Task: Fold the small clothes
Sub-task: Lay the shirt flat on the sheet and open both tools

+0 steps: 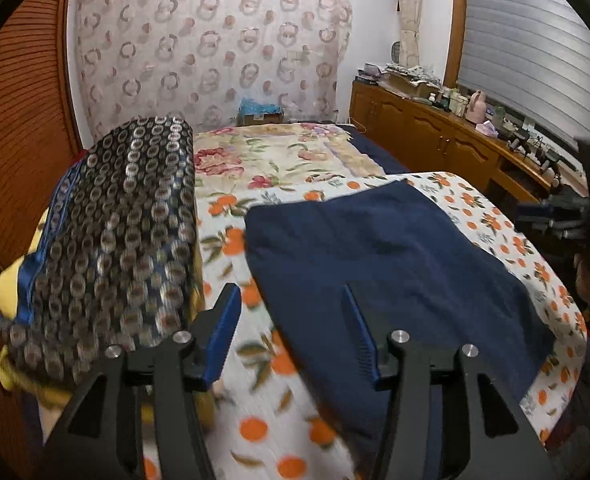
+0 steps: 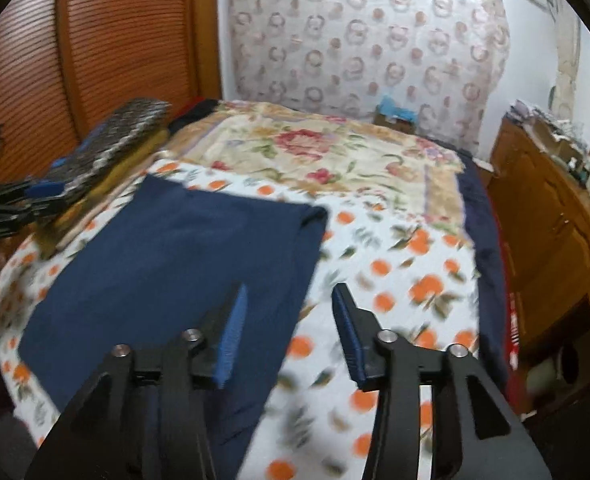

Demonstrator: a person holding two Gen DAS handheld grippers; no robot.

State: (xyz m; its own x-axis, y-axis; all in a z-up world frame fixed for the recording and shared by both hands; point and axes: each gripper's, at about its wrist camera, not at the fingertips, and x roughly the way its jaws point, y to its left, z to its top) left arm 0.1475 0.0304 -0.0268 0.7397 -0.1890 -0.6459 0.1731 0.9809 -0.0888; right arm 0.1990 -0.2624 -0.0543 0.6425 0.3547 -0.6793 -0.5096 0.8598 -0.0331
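The left gripper (image 1: 291,294) hangs above the bed with its 2 blue-padded fingers (image 1: 221,336) spread apart and nothing between them; one finger is over the orange-print sheet (image 1: 251,392), the other over the near left edge of the navy garment (image 1: 391,256). The right gripper (image 2: 289,294) is likewise spread wide and empty, with its 2 fingers (image 2: 231,336) straddling the garment's right edge (image 2: 167,272), one above the navy cloth and one above the sheet (image 2: 407,280).

The navy garment lies flat on the orange-print sheet, folded into a roughly rectangular shape. Just left of the garment sits a stack of folded cloth topped by a dark circle-patterned piece (image 1: 115,240) over yellow fabric (image 1: 15,292). Beyond the garment, the sheet gives way to a cream floral bedspread (image 1: 279,152). Behind that hangs a sheer ring-patterned curtain (image 1: 215,40). Right of the garment, past the bed's edge, a wooden cabinet (image 1: 427,132) carries assorted clutter.
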